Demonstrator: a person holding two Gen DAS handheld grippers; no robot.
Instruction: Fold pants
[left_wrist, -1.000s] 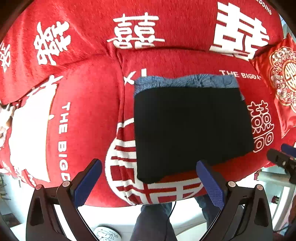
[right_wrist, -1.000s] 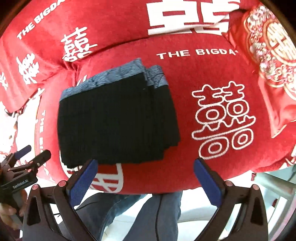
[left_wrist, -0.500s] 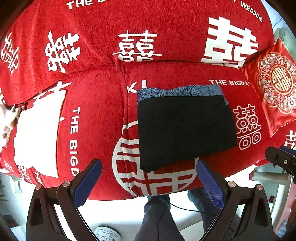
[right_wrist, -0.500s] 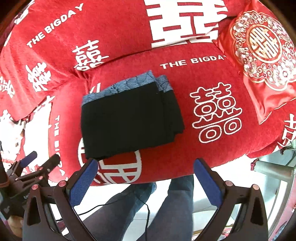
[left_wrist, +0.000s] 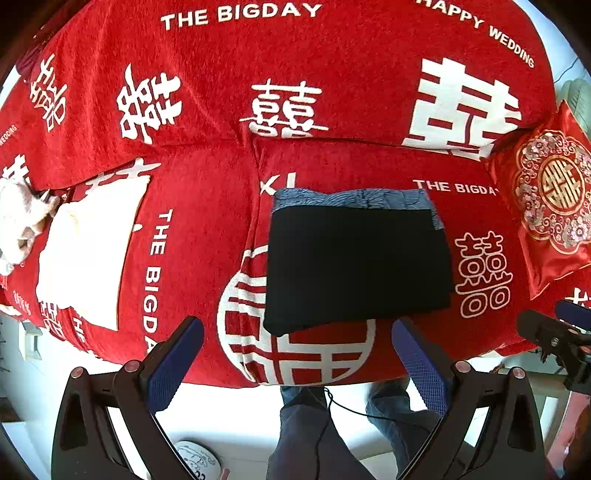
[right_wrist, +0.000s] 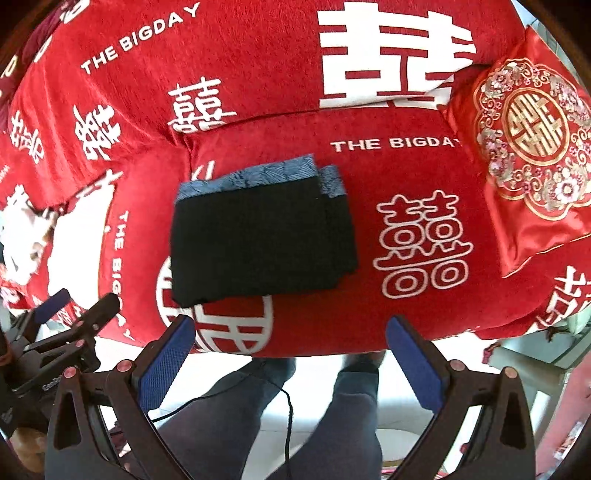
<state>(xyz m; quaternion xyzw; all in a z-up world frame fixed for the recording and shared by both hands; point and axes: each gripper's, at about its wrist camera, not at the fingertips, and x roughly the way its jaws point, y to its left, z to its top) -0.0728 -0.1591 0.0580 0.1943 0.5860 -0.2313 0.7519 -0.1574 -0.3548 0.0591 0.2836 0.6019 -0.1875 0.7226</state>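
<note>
The black pants (left_wrist: 356, 264) lie folded into a flat rectangle on the red sofa seat, with a blue patterned waistband along the far edge. They also show in the right wrist view (right_wrist: 262, 243). My left gripper (left_wrist: 297, 345) is open and empty, held back from the sofa's front edge, near the pants' near edge. My right gripper (right_wrist: 290, 345) is open and empty, also back from the front edge. Each gripper shows at the side of the other's view: the right one (left_wrist: 554, 336) and the left one (right_wrist: 70, 325).
The red sofa cover (left_wrist: 207, 206) carries white characters and lettering. A red embroidered cushion (right_wrist: 524, 147) leans at the right end. A white plush thing (left_wrist: 18, 221) lies at the left. The person's legs (right_wrist: 280, 417) stand on the white floor below.
Both grippers have pulled back and away from the sofa, so the folded pants look smaller and farther. The pants have not moved. Both grippers stayed open.
</note>
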